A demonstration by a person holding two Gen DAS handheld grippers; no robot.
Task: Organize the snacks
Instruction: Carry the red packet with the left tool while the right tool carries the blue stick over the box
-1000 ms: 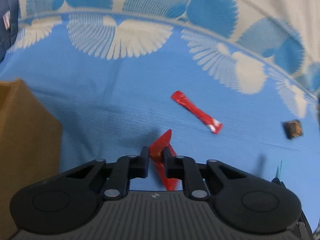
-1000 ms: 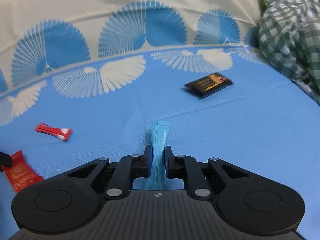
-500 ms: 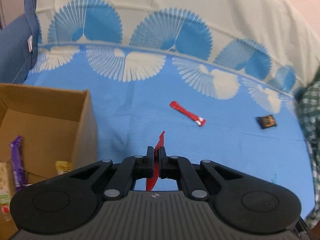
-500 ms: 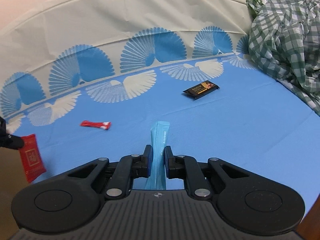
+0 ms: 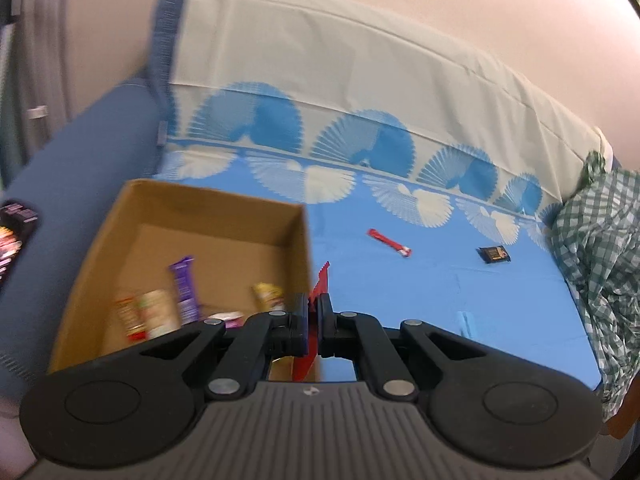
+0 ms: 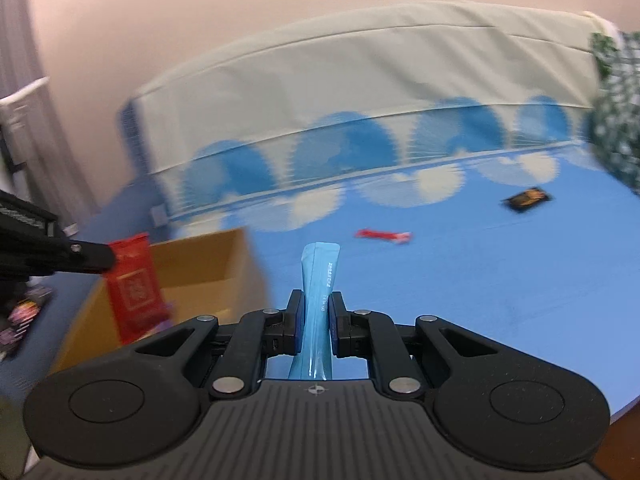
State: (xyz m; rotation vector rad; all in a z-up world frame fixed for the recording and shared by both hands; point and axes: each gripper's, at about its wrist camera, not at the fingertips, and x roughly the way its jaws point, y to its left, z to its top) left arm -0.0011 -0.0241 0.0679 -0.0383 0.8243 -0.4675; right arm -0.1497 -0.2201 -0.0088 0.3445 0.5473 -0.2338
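Note:
My left gripper [image 5: 314, 312] is shut on a flat red snack packet [image 5: 319, 284], held edge-on in the air by the near right corner of an open cardboard box [image 5: 208, 204]. In the right wrist view that red packet [image 6: 134, 284] hangs from the left gripper's fingers [image 6: 92, 258] over the box [image 6: 200, 256]. My right gripper [image 6: 316, 316] is shut on a light blue snack pouch [image 6: 320, 276], raised above the blue cloth. A red stick snack [image 5: 390, 243] and a dark brown bar [image 5: 495, 254] lie on the cloth.
Several snacks, among them a purple bar [image 5: 183, 292], lie inside the box. A blue sofa arm [image 5: 80, 152] runs along the left. Green checked fabric [image 5: 600, 248] is heaped at the right. A dark printed pack [image 5: 14, 236] rests on the sofa arm.
Both grippers rose and swung left with their packets. The cardboard box came fully into the left view. The red packet went from lying on the cloth to hanging over the box.

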